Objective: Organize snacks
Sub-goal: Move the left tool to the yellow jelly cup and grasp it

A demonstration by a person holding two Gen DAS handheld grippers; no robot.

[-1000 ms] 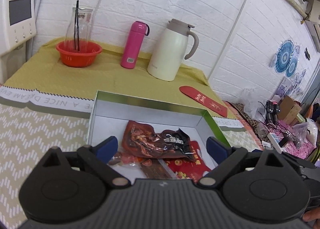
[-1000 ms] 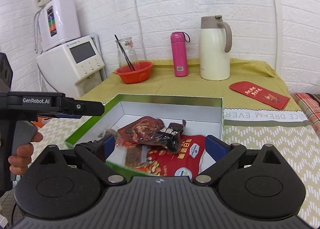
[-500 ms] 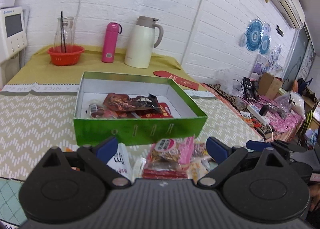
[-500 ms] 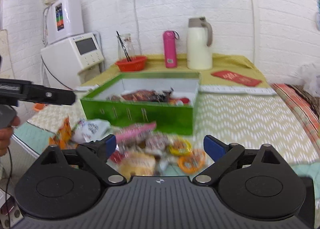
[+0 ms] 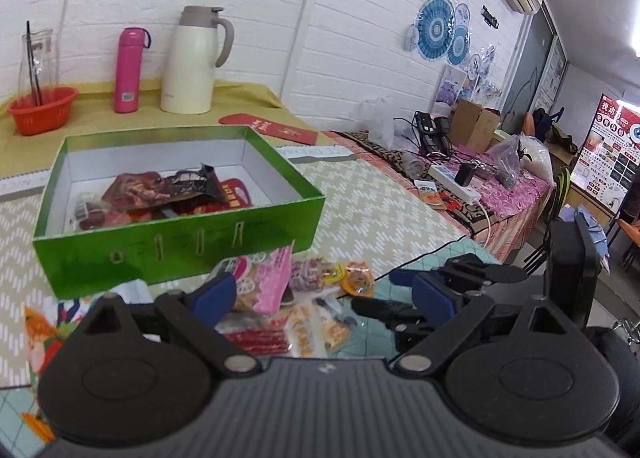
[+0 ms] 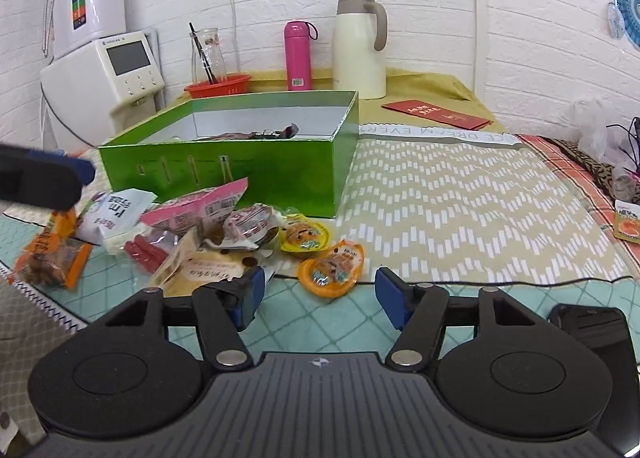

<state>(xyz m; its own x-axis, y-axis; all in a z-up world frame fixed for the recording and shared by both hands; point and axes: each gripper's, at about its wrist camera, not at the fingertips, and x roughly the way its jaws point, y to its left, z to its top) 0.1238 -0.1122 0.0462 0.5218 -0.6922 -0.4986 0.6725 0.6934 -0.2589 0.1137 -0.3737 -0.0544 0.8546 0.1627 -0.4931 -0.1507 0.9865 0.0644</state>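
The green box [image 6: 224, 162] stands open on the worktop [image 6: 460, 210] and already holds several packets: a dark red-brown one [image 5: 140, 188] lies on top of a red packet [image 5: 236, 194], with smaller pieces at the left of the box floor. That part of the sorting looks done.

A good share is still outside. Just in front of the box's near wall lies a loose heap: a pink packet [image 6: 200, 206], a white packet [image 6: 116, 218], a pale tan packet [image 6: 200, 270], a red-and-white wrapped piece [image 6: 252, 226], two small round jelly cups, one yellow [image 6: 306, 240] and one orange [image 6: 332, 270], and an orange bag [image 6: 52, 254] off to the left. One more small orange packet [image 6: 628, 224] lies well apart at the right edge, on the patterned cloth.

The right tongs [image 6: 316, 304] stand wide, though they have just been narrowing a little; nothing is between them, and the orange jelly cup lies just ahead of their gap. The left tongs [image 5: 324, 298] are spread wide and empty too, hanging above the heap near the pink packet.

I judge the task roughly a third to halfway along: the heap and the stray packet still need moving into the box
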